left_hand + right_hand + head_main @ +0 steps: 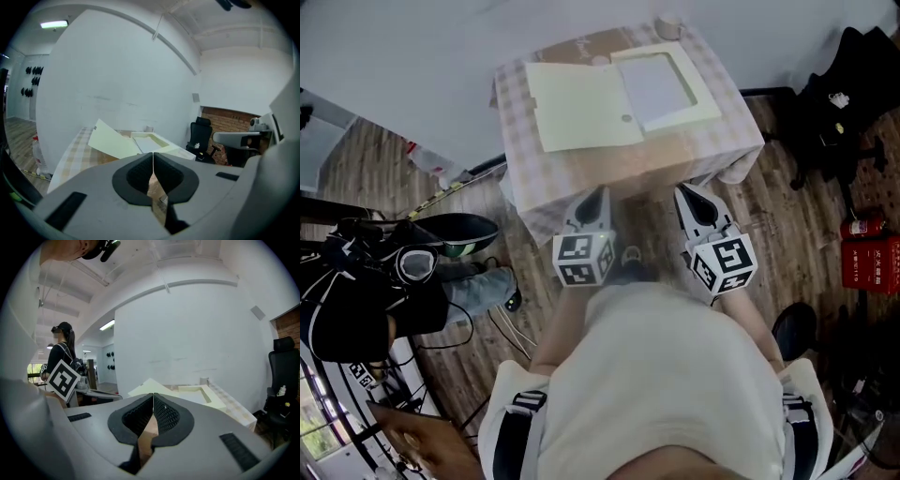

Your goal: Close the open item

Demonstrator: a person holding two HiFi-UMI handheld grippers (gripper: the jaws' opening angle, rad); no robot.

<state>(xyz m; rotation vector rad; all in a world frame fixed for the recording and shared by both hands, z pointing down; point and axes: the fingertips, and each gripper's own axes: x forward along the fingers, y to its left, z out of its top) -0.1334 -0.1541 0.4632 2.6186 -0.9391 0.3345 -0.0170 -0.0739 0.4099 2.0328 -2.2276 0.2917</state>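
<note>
A pale yellow flat box (670, 84) lies open on the checked tablecloth (525, 178). Its lid (581, 105) is folded out flat to the left, and a white sheet lies inside the tray. In the left gripper view the lid (112, 143) rises at a slant beside the tray (154, 140). From the right gripper view the box (197, 394) lies ahead. My left gripper (598, 192) (153, 154) and right gripper (682, 190) (153, 395) hover side by side just short of the table's front edge. Both are shut with nothing between the jaws.
A brown card (591, 45) and a small cup (668, 26) sit at the table's back. A black office chair (848, 94) and a red fire extinguisher (862, 228) stand on the right. A person with black gear (356, 309) sits at the left, amid cables on the floor.
</note>
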